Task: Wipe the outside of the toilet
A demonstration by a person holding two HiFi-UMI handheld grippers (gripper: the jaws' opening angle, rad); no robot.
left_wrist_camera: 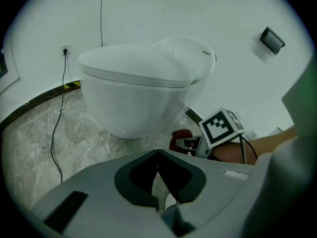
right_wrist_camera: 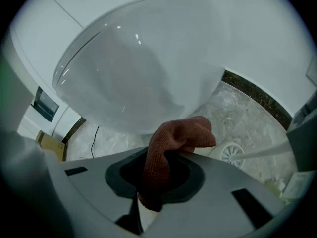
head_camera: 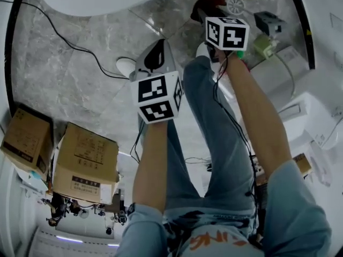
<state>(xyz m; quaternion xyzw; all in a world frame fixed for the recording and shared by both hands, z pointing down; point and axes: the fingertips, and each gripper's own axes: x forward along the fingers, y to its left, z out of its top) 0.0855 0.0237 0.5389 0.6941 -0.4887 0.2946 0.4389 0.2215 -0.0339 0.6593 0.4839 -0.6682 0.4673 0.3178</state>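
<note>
Pinching a reddish-brown knitted cloth (right_wrist_camera: pixel 173 138) between its two jaws, the right gripper (right_wrist_camera: pixel 156 180) points up at the smooth white ceramic toilet (right_wrist_camera: pixel 143 68), which fills its view from 9 to 1 o'clock. The free end of the cloth folds over toward 2 o'clock and seems near the bowl but apart from it, so I judge that the wiping of the outside is not yet begun. The left gripper (left_wrist_camera: pixel 158 175) has its jaws pressed together with nothing between them and hangs lower, probably to leave room for the wiping side. In the head view the toilet rim lies at 12 o'clock, a round white floor drain (head_camera: pixel 235 5) at 1 o'clock, and two brown cardboard boxes (head_camera: pixel 86 162) at 8 o'clock on the grey marble floor (head_camera: pixel 80 84)
</note>
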